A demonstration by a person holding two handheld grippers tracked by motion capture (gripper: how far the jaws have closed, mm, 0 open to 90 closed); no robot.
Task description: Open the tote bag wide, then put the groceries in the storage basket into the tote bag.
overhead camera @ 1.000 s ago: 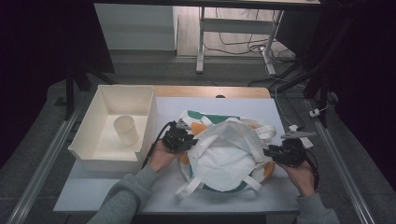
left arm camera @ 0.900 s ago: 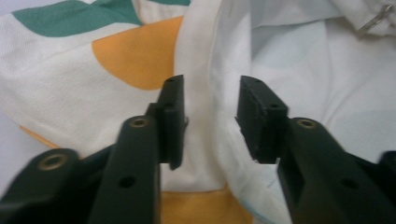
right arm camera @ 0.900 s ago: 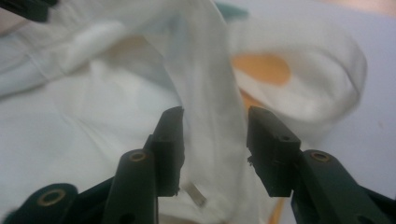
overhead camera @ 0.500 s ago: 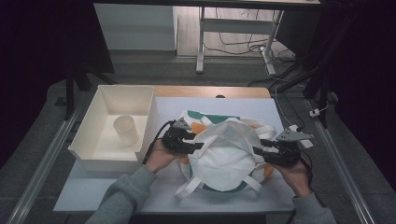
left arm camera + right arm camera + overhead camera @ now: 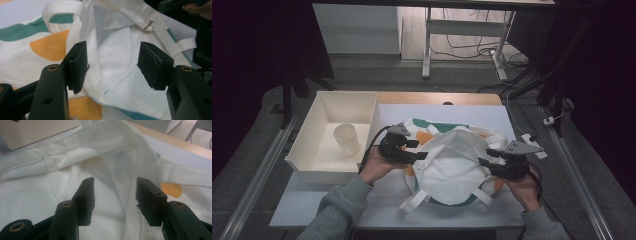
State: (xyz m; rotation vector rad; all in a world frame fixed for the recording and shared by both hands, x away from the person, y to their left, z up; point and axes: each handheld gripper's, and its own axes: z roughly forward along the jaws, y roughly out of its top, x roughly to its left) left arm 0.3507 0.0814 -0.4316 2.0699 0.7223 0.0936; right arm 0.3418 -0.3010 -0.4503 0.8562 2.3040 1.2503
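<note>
- A lab or test-bench room rather than a home; the surroundings are dark, with only the counter [image 5: 447,111] lit
- At 12 o'clock, loose cables [image 5: 467,46] trail over a wooden floor around a metal desk frame [image 5: 428,40]
- Metal rails [image 5: 259,172] flank the counter at 9 and 3 o'clock
- A grey three-cornered plate [image 5: 522,147] tops a hand-held gripper [image 5: 486,163]

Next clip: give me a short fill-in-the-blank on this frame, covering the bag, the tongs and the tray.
1. Both tongs, the left tongs and the right tongs, have their jaws ____.
2. The white tote bag has a hem running between the jaws of each, and its print is teal and ____.
3. Inside the white tray stands one ____.

Missing words: open; orange; cup
</note>
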